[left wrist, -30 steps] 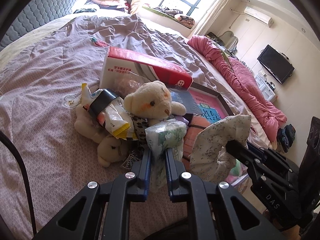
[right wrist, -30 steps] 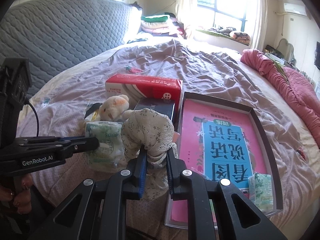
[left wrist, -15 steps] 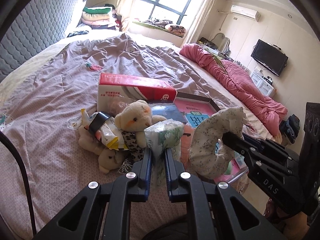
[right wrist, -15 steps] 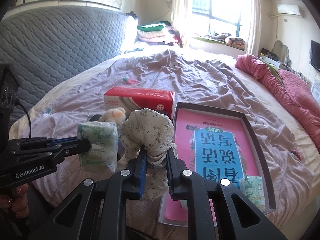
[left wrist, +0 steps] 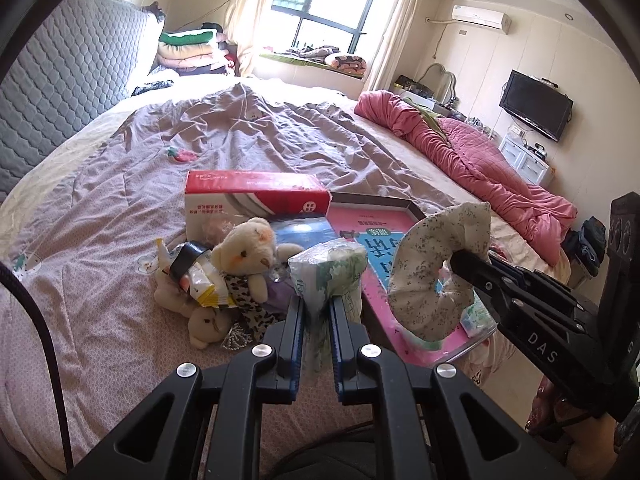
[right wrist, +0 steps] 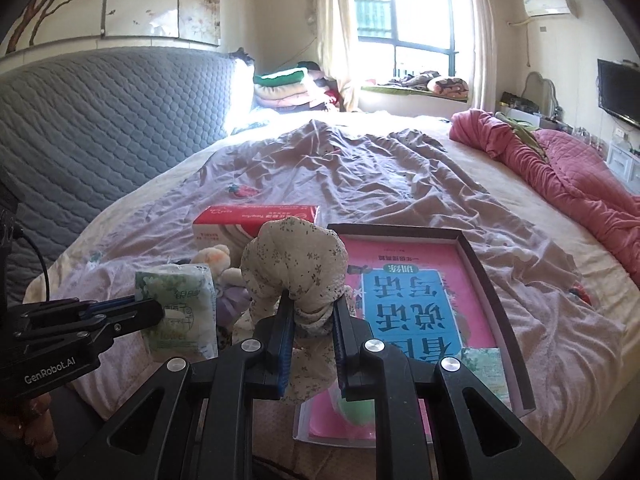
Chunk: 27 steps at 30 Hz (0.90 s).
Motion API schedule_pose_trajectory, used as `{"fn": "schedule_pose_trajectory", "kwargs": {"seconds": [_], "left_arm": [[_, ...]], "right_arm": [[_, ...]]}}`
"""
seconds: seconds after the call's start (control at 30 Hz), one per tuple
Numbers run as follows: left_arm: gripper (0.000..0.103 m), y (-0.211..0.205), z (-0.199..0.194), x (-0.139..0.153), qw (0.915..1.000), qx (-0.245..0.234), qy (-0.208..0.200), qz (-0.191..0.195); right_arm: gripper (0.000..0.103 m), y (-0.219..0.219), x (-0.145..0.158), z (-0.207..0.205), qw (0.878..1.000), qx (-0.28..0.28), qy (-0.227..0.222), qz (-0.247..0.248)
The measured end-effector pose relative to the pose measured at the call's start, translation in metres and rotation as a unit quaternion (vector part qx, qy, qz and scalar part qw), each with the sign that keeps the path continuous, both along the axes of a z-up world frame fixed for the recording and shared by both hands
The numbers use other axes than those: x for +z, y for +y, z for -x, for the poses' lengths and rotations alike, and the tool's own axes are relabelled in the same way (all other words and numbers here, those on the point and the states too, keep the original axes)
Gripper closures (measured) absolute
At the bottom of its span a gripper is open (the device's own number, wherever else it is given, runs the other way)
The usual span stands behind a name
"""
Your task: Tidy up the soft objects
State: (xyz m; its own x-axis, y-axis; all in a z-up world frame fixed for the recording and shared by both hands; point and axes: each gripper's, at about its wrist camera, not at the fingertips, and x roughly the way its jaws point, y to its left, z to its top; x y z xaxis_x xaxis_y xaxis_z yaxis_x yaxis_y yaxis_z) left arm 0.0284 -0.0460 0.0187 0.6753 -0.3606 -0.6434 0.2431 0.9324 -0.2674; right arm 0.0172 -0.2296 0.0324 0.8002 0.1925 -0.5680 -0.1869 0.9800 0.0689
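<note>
My left gripper (left wrist: 317, 300) is shut on a green-and-white tissue pack (left wrist: 330, 268), held above the bed's near edge; the pack also shows in the right wrist view (right wrist: 180, 312). My right gripper (right wrist: 311, 300) is shut on a floral fabric ring cushion (right wrist: 294, 264), held up just right of the pack; the cushion also shows in the left wrist view (left wrist: 436, 268). Below lies a pile with a cream teddy bear (left wrist: 248, 252), a snack packet (left wrist: 196, 276) and a smaller plush (left wrist: 208, 322).
A red-and-white carton (left wrist: 256, 200) stands behind the pile. A shallow dark-rimmed box lid (right wrist: 478, 268) with a pink and blue print lies to the right, with another tissue pack (right wrist: 484, 372) in its near corner. A pink quilt (left wrist: 472, 160) lies at far right.
Both grippers have risen and drawn back from the pile with their objects held; the bed items look smaller and lower in both views.
</note>
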Motion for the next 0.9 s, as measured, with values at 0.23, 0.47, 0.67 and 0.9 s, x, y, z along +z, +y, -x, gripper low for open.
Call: {"fn": "schedule_pose_trajectory", "kwargs": {"seconds": [0.23, 0.47, 0.67, 0.9], "left_arm": [[0.091, -0.017, 0.001, 0.011, 0.9999, -0.013, 0.000, 0.003], [0.091, -0.043, 0.003, 0.020, 0.9993, -0.036, -0.003, -0.004], [0.091, -0.064, 0.001, 0.024, 0.9984, -0.053, -0.002, -0.018], [0.091, -0.082, -0.002, 0.026, 0.9972, -0.067, -0.003, -0.032]], "right_arm": [[0.085, -0.016, 0.006, 0.005, 1.000, -0.015, -0.011, -0.014], [0.085, -0.032, 0.011, 0.008, 0.999, -0.040, -0.019, -0.029], [0.085, -0.053, 0.015, 0.011, 0.997, -0.067, -0.026, -0.038], [0.085, -0.092, 0.019, 0.016, 0.991, -0.114, -0.035, -0.057]]}}
